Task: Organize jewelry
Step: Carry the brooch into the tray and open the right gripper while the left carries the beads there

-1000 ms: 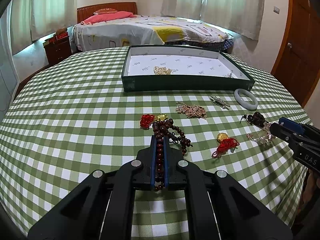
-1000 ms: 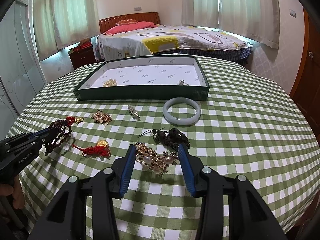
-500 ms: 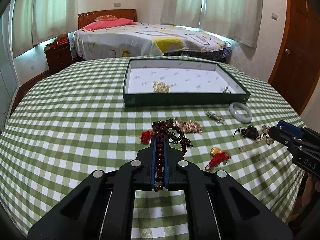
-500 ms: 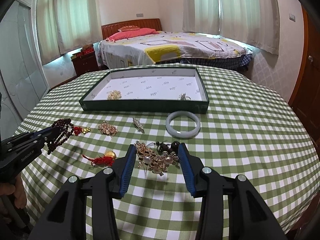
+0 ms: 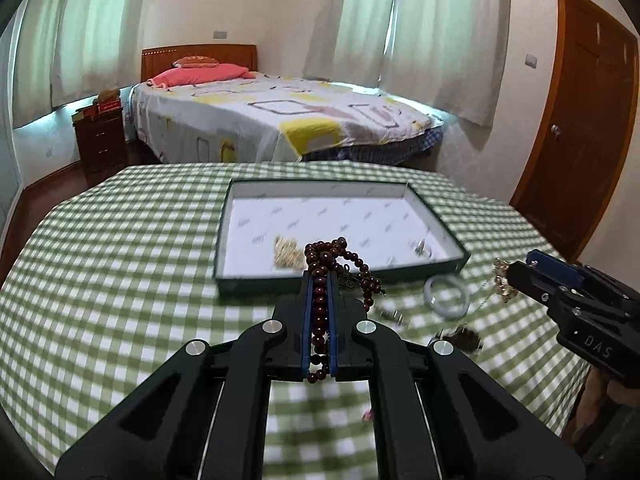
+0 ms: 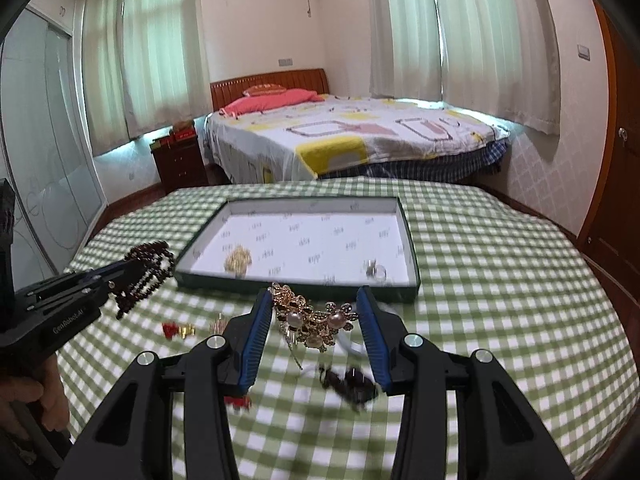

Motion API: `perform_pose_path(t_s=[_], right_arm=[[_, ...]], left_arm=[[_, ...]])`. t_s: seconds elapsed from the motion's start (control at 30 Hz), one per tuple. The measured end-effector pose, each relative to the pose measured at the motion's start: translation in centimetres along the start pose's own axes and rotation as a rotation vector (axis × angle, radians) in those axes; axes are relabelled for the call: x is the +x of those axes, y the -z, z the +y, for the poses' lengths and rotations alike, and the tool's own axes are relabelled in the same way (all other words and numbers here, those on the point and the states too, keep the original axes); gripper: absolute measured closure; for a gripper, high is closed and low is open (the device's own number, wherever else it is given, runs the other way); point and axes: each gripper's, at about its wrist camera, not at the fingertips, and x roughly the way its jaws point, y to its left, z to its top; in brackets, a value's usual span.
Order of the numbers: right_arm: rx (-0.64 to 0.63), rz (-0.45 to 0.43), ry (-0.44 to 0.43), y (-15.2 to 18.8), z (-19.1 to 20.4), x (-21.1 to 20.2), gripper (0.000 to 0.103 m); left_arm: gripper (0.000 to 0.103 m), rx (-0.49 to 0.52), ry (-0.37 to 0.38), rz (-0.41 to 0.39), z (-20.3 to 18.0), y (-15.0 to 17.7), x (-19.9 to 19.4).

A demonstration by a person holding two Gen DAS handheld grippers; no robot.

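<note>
- One shallow dark-green tray with a white printed lining [image 6: 414, 276].
- Inside the tray: one gold filigree piece [image 6: 238, 259], one small silver ring [image 6: 375, 270].
- In front of the tray: one dark-red wooden bead strand [image 5: 320, 304], one gold-and-pearl brooch cluster [image 6: 316, 320], one pale jade bangle [image 5: 446, 296], two red-knot gold charms [image 6: 176, 329], one dark, blurred ornament [image 6: 352, 384].

Tray [image 6: 412, 256] floor mostly bare white between gold chain [image 6: 238, 259] at left front and ring [image 6: 375, 270] at right front; low green walls rim it. Tablecloth [image 5: 120, 240] left clear.
</note>
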Motion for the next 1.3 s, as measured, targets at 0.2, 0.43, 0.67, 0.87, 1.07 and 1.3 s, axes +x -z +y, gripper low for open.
perform_pose_path(t_s=[0.2,0.43,0.67,0.87,1.07,1.3], right_arm=[[-0.023,-0.064,0.010,-4.1,-0.5,2.1,0.059],[-0.032,-0.091,0.023,-7.5,-1.6,5.6,0.059],[-0.039,-0.037,0.047,-8.4,-3.7,11.2,0.059],[-0.026,0.078,0.063,-7.2,-5.9,16.4,0.059],[-0.004,0.171,0.054,-6.2,-7.2,19.5,0.059],[-0.015,0.227,0.049,-5.6,-7.5,21.2,0.059]], left_arm=[[0.097,0.000,0.029,-0.024,-0.9,-3.5,2.8],[0.097,0.004,0.032,-0.050,-2.0,-7.2,7.2],[0.097,-0.007,0.023,0.029,-2.3,-7.9,13.8],[0.097,-0.019,-0.004,0.154,-2.0,-6.9,19.5],[0.097,-0.019,-0.025,0.241,-1.7,-6.0,22.4],[0.096,-0.019,-0.036,0.311,-1.5,-5.0,23.8]])
